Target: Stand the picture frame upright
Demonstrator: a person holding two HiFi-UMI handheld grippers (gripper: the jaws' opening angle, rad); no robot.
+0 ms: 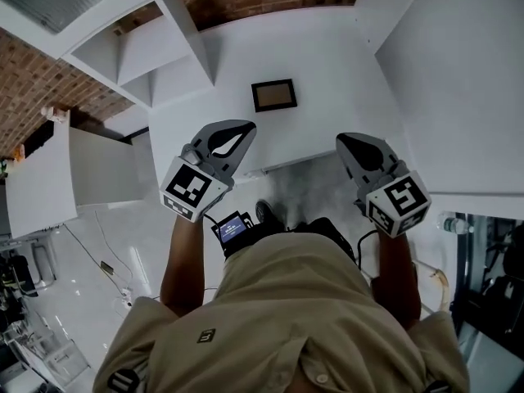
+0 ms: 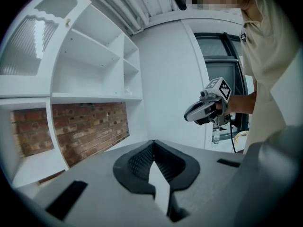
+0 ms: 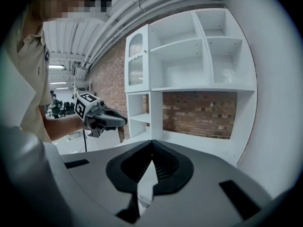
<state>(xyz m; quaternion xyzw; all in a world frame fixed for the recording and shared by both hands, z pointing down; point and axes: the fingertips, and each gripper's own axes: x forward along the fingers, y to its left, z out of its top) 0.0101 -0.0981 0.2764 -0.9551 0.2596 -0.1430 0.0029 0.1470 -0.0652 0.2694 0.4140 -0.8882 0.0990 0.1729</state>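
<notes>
Your 2 units, left gripper [image 1: 242, 129] and right gripper [image 1: 350, 142], are clenched empty. The picture frame [image 1: 273, 95] lies flat on the white table [image 1: 336, 72], beyond both.

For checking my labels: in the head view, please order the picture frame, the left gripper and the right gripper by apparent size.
1. left gripper and right gripper: they look alike, so not ranked; both are near the camera.
2. picture frame: clearly smallest, and farther away.

Both arms held out forward, left tongs [image 1: 232, 140] and right tongs [image 1: 354, 145] level, side by side, jaws closed, empty.
</notes>
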